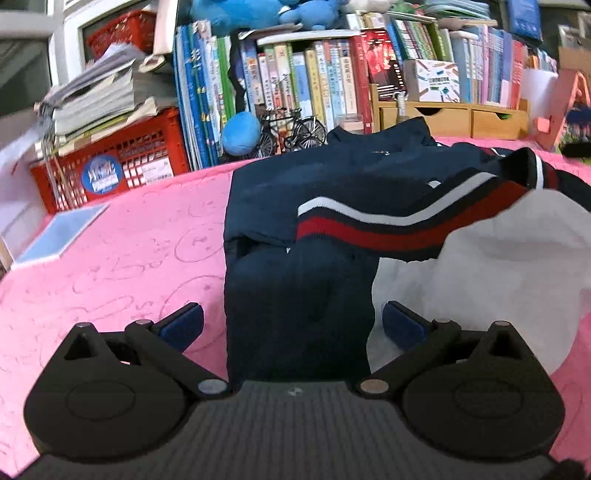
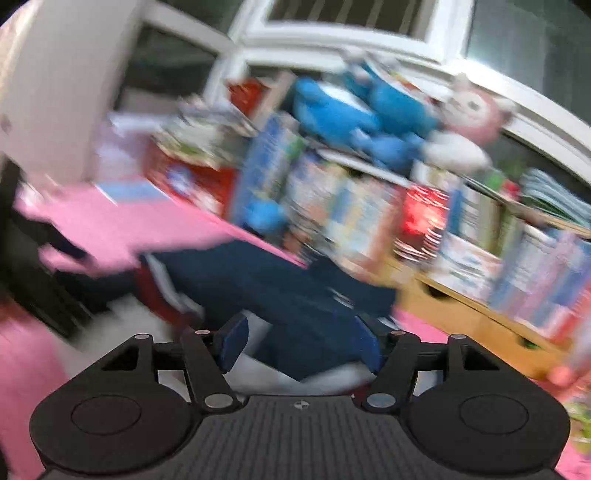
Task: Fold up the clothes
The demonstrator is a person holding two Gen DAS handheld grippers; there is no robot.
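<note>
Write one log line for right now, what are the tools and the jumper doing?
left tool: open, empty | right tool: open, empty | navy jumper: partly folded on pink cover | white garment: beneath jumper

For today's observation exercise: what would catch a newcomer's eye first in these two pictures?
The navy garment with its white and red stripe lies mid-table on the bright pink cloth, over a white garment. Behind it stand packed bookshelves topped by blue plush toys. At the left sits a red crate.
</note>
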